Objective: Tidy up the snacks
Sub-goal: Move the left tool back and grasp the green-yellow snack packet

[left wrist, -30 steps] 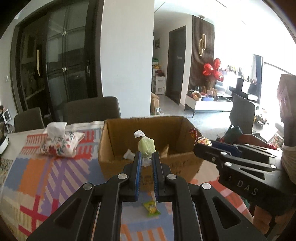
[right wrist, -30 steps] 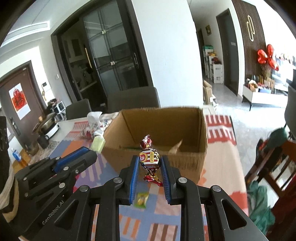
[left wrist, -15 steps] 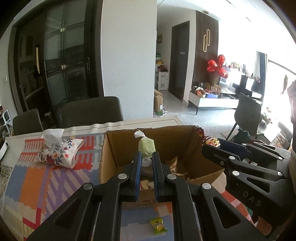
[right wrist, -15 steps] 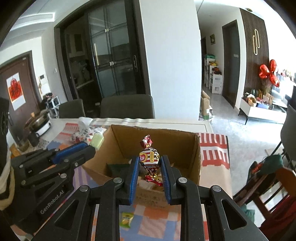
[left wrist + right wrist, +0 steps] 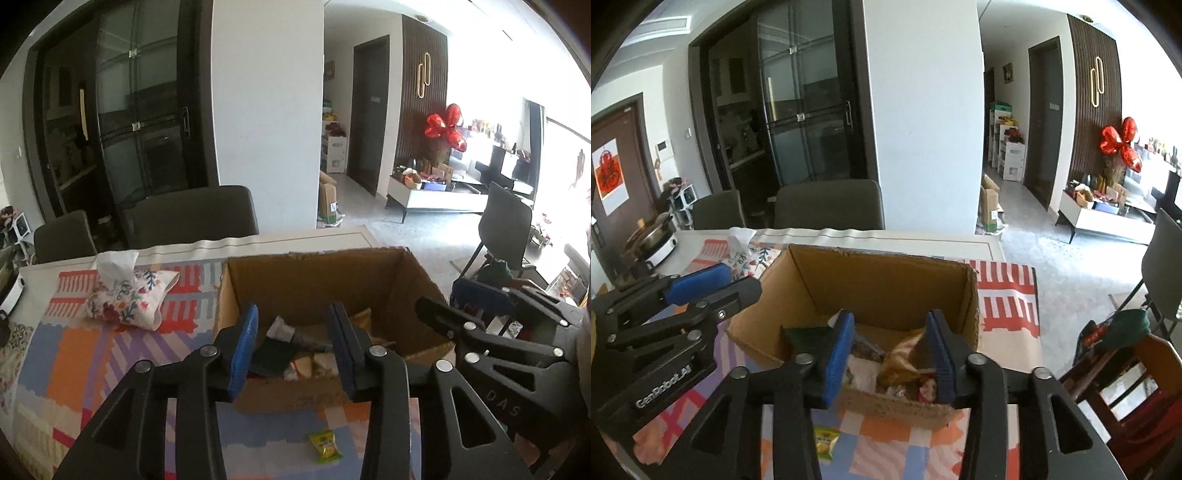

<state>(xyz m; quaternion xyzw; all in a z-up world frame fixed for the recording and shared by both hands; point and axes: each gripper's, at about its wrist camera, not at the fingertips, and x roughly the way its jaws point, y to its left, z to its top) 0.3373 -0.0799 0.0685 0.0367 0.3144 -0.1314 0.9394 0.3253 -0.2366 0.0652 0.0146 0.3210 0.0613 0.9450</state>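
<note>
An open cardboard box [image 5: 317,273] [image 5: 882,280] stands on the patterned tablecloth and holds several snack packets [image 5: 295,354] [image 5: 901,358]. My left gripper [image 5: 293,343] is open and empty above the box's near wall. My right gripper [image 5: 892,350] is open and empty above the box's near side; a red and gold candy [image 5: 927,386] lies in the box by its right finger. A small yellow-green snack packet [image 5: 325,445] [image 5: 824,441] lies on the cloth in front of the box. Each gripper shows in the other's view, the right one [image 5: 498,332] and the left one [image 5: 676,306].
A floral tissue pouch [image 5: 127,299] lies left of the box. Dark chairs [image 5: 192,218] stand behind the table. A white cooker [image 5: 657,240] sits at the far left. A wooden chair [image 5: 1126,373] with cloth stands to the right of the table edge.
Both grippers opened over the box. The pale green snack left my left gripper and the red and gold candy left my right gripper; both grippers moved forward over the box.
</note>
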